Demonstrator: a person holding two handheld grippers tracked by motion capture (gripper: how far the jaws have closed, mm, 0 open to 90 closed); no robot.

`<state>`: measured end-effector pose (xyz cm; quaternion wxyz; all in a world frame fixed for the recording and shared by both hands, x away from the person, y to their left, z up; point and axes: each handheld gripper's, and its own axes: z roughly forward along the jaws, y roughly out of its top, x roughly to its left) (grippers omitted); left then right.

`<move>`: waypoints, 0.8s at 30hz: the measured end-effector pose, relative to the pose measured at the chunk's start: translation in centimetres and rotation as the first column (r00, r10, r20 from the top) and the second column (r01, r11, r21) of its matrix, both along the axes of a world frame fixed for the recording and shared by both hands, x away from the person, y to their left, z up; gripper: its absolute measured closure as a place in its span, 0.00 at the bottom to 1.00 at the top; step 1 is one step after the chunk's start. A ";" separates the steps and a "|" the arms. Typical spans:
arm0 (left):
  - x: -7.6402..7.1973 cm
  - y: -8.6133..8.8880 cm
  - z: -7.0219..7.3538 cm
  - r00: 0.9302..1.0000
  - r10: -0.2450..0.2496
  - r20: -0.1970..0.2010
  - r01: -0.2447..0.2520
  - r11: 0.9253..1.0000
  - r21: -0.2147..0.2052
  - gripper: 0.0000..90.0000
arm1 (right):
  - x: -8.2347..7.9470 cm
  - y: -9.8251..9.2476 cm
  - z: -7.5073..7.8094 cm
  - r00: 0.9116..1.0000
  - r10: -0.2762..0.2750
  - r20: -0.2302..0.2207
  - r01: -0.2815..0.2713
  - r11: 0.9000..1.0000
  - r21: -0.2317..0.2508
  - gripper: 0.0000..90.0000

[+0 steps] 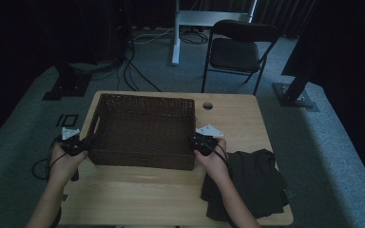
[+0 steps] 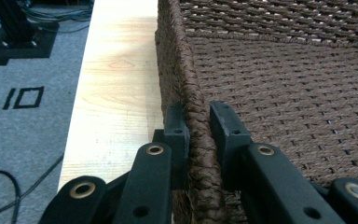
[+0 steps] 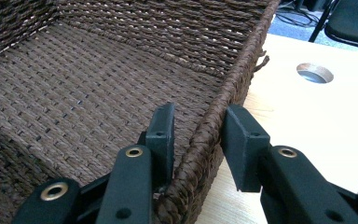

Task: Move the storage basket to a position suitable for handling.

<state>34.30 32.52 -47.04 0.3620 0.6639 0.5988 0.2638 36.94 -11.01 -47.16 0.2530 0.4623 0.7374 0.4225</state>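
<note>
A dark brown woven basket (image 1: 142, 99) stands with nothing in it on the light wooden table (image 1: 147, 194). My left gripper (image 1: 83, 145) is at the basket's left side. In the left gripper view the left gripper (image 2: 198, 116) is shut on the braided rim (image 2: 186, 79), one jaw outside the wall and one inside. My right gripper (image 1: 197, 142) is at the basket's right side. In the right gripper view the right gripper (image 3: 198, 126) straddles the right rim (image 3: 242, 65), its pads closed against the weave.
A dark cloth (image 1: 254, 180) lies crumpled on the table's near right corner, beside my right forearm. A round cable hole (image 1: 207, 105) sits behind the basket's right end. A black folding chair (image 1: 237, 47) and cables stand on the grey carpet beyond the table.
</note>
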 end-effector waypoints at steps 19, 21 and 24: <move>-3.3 0.2 0.0 1.000 -0.013 -0.007 0.013 1.000 -0.011 0.87 | -3.0 -0.2 0.0 1.000 0.002 -0.022 -0.002 1.000 0.019 0.72; -3.9 0.3 0.0 1.000 -0.014 -0.007 0.014 1.000 -0.014 0.87 | -3.3 -0.2 -0.1 1.000 0.016 -0.019 -0.016 0.999 0.036 0.72; -4.4 0.6 0.0 1.000 -0.010 -0.009 0.010 1.000 -0.016 0.87 | -3.5 -0.1 -0.1 1.000 0.018 -0.019 -0.017 0.999 0.040 0.72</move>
